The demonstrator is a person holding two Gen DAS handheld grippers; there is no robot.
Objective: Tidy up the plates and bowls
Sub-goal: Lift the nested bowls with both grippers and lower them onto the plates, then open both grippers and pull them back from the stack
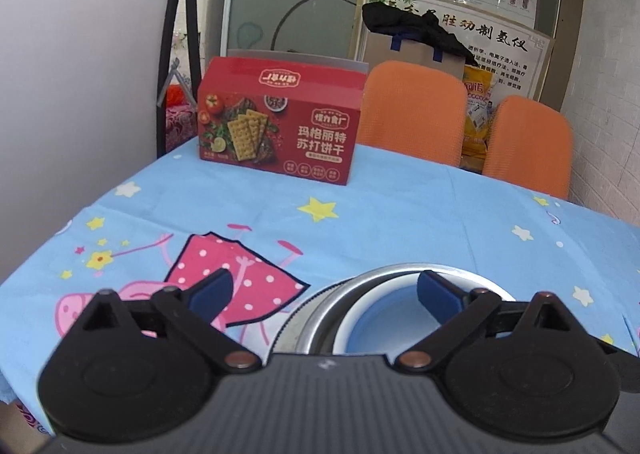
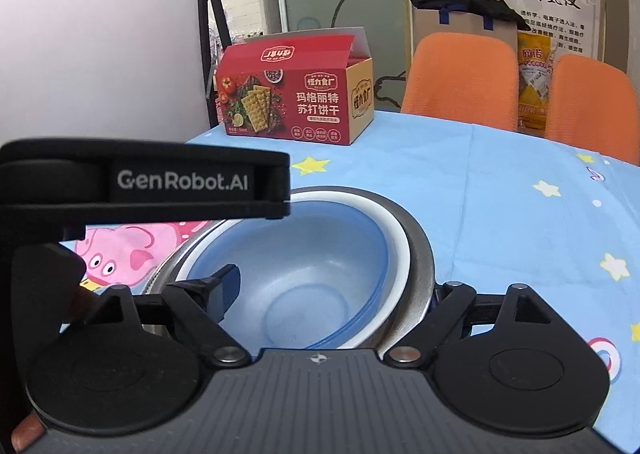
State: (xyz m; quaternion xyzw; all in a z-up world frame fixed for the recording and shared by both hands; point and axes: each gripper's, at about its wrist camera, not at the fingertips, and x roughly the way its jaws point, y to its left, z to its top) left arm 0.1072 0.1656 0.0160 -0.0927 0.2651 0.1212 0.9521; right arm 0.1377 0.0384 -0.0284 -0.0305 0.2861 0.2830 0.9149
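Light-blue cartoon-print tablecloth (image 2: 500,222) with yellow stars and a pink pig figure, spread under both grippers; its near edge is cut off by the gripper bodies. Two orange fabric chair backs (image 1: 414,106), far ahead and to the right, beyond the table. Red cardboard cracker box (image 1: 276,122), ahead and left of the grippers, top flap raised; large Chinese lettering on its front, small print too fine to read. Wall poster (image 2: 560,10) with Chinese calligraphy behind the chairs, partly hidden by a brown paper bag (image 2: 464,24) under a black cloth. Nested bowl stack just ahead of the right gripper (image 2: 334,286): stainless-steel bowl (image 2: 420,262) outermost, white bowl (image 2: 396,238) inside it, translucent blue plastic bowl (image 2: 304,274) innermost; near rims hidden. Right gripper jaws spread wide, left pad over the blue bowl, right fingertip hidden behind the steel rim. Left gripper (image 1: 324,290), marked "GenRobot.AI", jaws apart, holding nothing, right pad above the stack.
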